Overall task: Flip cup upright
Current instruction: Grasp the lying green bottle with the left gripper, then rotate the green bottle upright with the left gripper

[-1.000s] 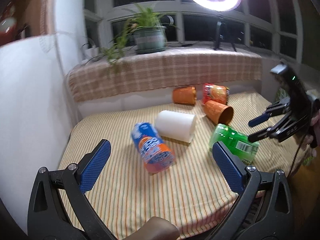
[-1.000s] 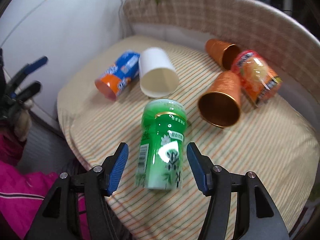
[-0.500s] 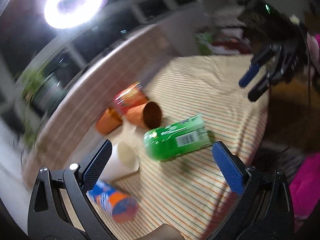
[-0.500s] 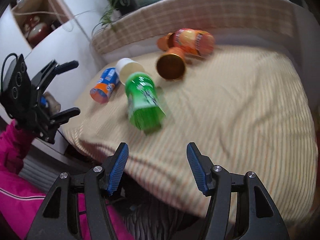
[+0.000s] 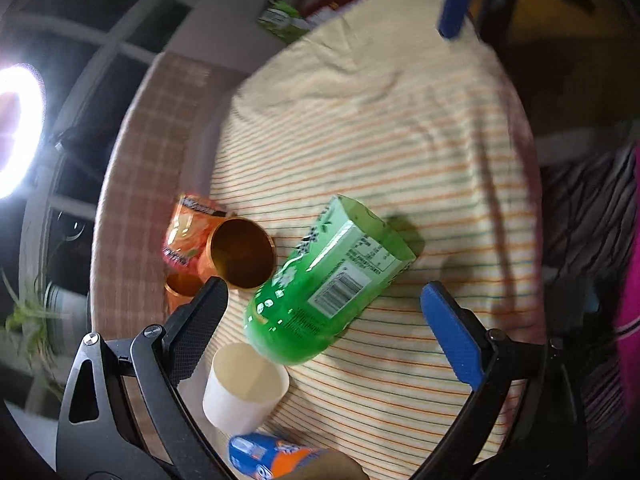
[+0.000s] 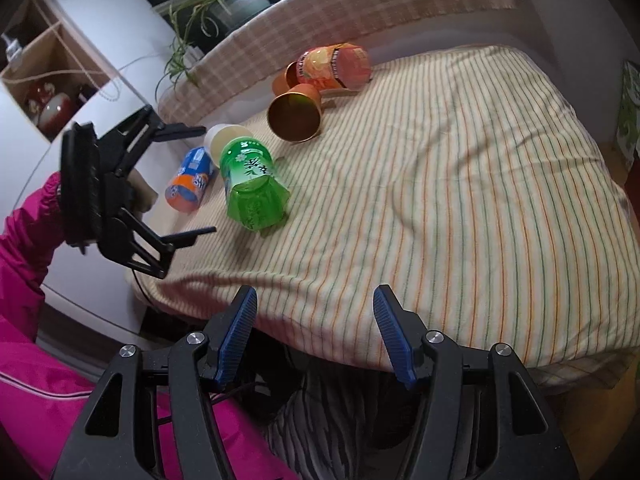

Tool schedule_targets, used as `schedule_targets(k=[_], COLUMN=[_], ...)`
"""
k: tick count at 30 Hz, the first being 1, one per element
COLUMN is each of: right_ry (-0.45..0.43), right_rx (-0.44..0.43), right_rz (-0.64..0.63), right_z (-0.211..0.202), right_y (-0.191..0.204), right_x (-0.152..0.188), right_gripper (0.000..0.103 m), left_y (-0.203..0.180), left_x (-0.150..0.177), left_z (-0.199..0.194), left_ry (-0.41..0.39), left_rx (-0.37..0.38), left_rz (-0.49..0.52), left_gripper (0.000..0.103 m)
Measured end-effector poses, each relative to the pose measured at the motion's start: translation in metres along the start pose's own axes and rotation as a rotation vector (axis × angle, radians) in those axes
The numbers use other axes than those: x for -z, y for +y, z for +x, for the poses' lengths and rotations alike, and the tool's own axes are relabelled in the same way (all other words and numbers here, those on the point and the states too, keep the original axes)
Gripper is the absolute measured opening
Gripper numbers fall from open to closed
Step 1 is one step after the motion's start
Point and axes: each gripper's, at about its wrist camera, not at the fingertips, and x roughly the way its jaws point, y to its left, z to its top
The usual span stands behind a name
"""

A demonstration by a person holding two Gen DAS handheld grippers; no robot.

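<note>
My left claw (image 5: 320, 320) has swung round and dropped in close: a second ago it looked across the whole spread from the front, now it hangs wide open right over the green cup (image 5: 324, 280), one finger on each side, nothing touching yet. The green cup lies on its side on the striped surface (image 5: 380, 140), so the flip is not started, but I judge this is the line-up for the grab. My right claw (image 6: 314, 334) has pulled back past the near edge of the surface and sits open and empty, well apart from everything; a second ago it framed that same green cup.

Just beside the green cup, the white cup (image 5: 244, 388) lies mouth toward me, and the blue-orange cup (image 5: 272, 458) lies nearer still. Tight on that side. Beyond, the copper cup (image 5: 240, 256) is close to my left finger, with the orange printed cup (image 5: 184, 236) and a second copper cup (image 5: 182, 286) behind it.

Farther out, the right half of the cloth is bare: open room to stand the cup. The near edge drops off, so I would keep away from it.
</note>
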Motion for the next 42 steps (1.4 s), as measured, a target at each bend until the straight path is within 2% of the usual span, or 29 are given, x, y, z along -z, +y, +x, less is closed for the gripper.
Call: schedule_targets(k=[5,7,9,11,13,18,24,30,34,42], right_ry=[-0.017,-0.021,-0.022,-0.021,-0.024,-0.028,-0.029,-0.021,-0.021,-0.009], right_rx=[-0.020,-0.023,-0.026,-0.028,-0.026,-0.023,-0.026,-0.022,-0.023,-0.044], right_rz=[0.028,0.036,0.041,0.044,0.048,0.057,0.068,0.061,0.058,0.041], right_z=[-0.003,-0.003,-0.003,-0.004,-0.005,-0.007,-0.005,-0.003,-0.002,0.006], right_y=[-0.010,-0.011,-0.013,-0.013,-0.014,-0.016,-0.015,-0.011,-0.010,-0.002], right_x=[-0.001,-0.001,-0.001,0.000,0.001,0.004,0.003,0.004,0.001,-0.004], right_gripper=[0.060,0.060,0.060,0.060,0.060,0.060,0.060,0.060,0.060,0.060], left_y=[-0.001,0.002,0.004,0.007,0.012,0.035,0.045,0.063,0.071,0.075], left_x=[-0.007,-0.010,-0.011,-0.012,-0.011,-0.011,-0.009,-0.002,0.010,0.036], left_z=[0.017,0.026,0.033,0.041,0.048,0.052,0.056,0.055,0.043,0.020], left_ry=[0.018,0.028,0.044,0.069,0.080,0.083,0.096,0.095,0.056,-0.027], left_rx=[0.053,0.072,0.081,0.109,0.128,0.214,0.236,0.298,0.293,0.227], left_rz=[0.054,0.061,0.065,0.055,0.023,-0.127,-0.213,-0.391,-0.511,-0.701], left_gripper=[0.100,0.096,0.087,0.082,0.080,0.075,0.073,0.072,0.072,0.071])
